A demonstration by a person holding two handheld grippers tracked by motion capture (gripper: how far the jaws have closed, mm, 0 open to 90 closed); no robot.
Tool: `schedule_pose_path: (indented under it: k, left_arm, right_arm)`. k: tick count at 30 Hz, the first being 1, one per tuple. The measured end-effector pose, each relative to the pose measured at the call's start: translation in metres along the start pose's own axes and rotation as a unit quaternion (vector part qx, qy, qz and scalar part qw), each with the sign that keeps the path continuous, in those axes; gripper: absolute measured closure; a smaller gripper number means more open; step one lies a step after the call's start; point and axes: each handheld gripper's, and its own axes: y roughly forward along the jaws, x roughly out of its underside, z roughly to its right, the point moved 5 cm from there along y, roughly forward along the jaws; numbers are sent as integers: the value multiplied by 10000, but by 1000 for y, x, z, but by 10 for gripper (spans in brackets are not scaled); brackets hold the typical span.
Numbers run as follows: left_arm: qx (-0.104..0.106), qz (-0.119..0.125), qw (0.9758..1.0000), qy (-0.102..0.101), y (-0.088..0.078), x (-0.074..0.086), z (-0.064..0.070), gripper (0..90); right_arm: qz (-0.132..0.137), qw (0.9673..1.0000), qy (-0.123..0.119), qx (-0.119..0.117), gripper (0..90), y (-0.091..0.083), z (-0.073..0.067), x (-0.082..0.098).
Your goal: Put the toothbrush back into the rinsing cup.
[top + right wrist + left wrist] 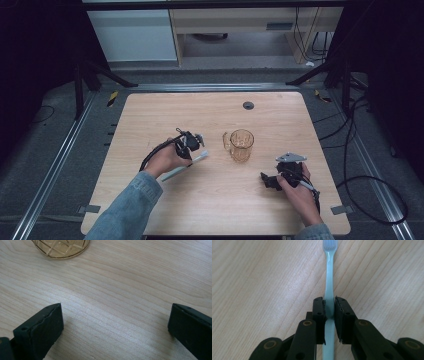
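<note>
The left gripper (pixel 329 307) is clamping its two black, matte jaws onto the slim handle of one pale blue plastic toothbrush (pixel 329 277), and the smooth, glossy handle is running straight out past the jaws to a small bristled head lying over the wood. In the high view the same left gripper (pixel 192 145) is sitting in the person's left hand (pixel 167 159), with the toothbrush (pixel 186 167) slanting low along the table beside that hand. The right gripper (pixel 115 325) is standing wide open, its two blocky black jaws far apart with nothing but bare wood between them; in the high view the right hand (pixel 295 189) is holding it near the table's right front. Between the two grippers, one amber glass mug (pixel 241 145) with a diamond-cut pattern and a side handle is standing upright. The table (pixel 215 205) is a single light wooden board with fine grain and rounded corners.
</note>
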Motion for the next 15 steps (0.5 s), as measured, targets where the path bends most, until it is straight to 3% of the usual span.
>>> schedule_pose_path:
  k: [9,15]
  left_arm:
    - [-115,403,9991,-98,-22,-2,-3,786]
    - [-190,781,9966,-194,-39,-5,-8,786]
  right_arm:
    - [-2,10000,7,-1,4,0,0,0]
    - [1,10000,-2,-1,4,0,0,0]
